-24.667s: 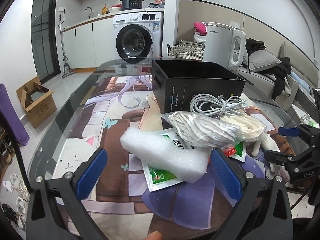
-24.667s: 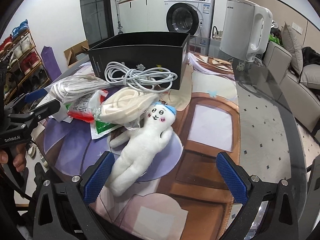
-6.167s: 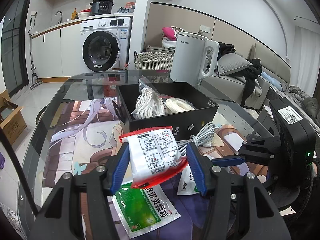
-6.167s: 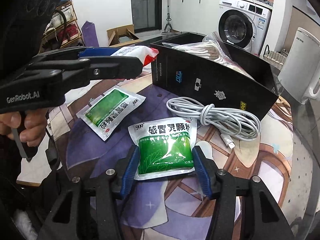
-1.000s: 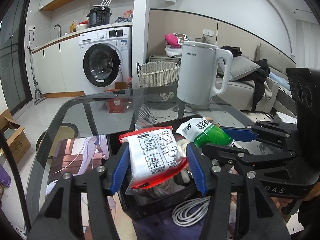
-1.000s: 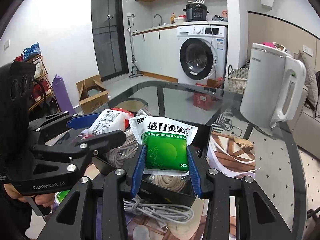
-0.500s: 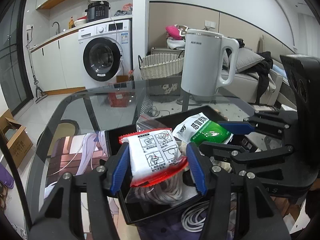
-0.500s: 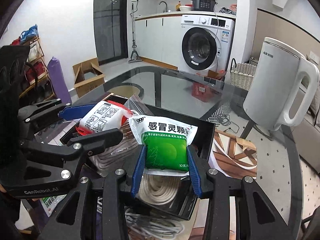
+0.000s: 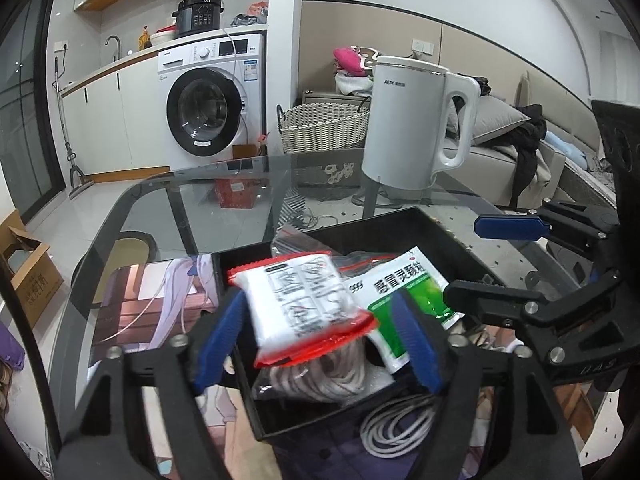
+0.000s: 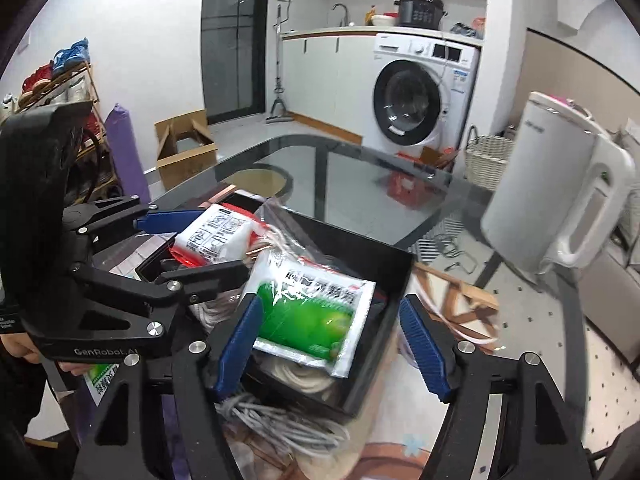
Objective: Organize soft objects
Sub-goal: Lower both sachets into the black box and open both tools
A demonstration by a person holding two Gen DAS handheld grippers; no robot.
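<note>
A black box (image 9: 448, 236) (image 10: 394, 264) on the glass table holds bagged rope coils (image 9: 320, 380). My left gripper (image 9: 316, 344) is open over the box; the red-edged white packet (image 9: 304, 304) (image 10: 216, 240) sits loose between its spread fingers, tilted. My right gripper (image 10: 332, 348) is open above the box; the green and white packet (image 10: 312, 320) (image 9: 400, 296) lies loose in the box between its fingers. Each gripper shows in the other's view.
A white kettle (image 9: 416, 128) (image 10: 556, 196) stands on the table behind the box. A grey cable coil (image 9: 400, 420) (image 10: 276, 428) lies in front of the box. Another green packet (image 10: 100, 376) lies at the left.
Both grippers have opened over the box. The red-edged packet and the green packet have come free and dropped toward the box's contents.
</note>
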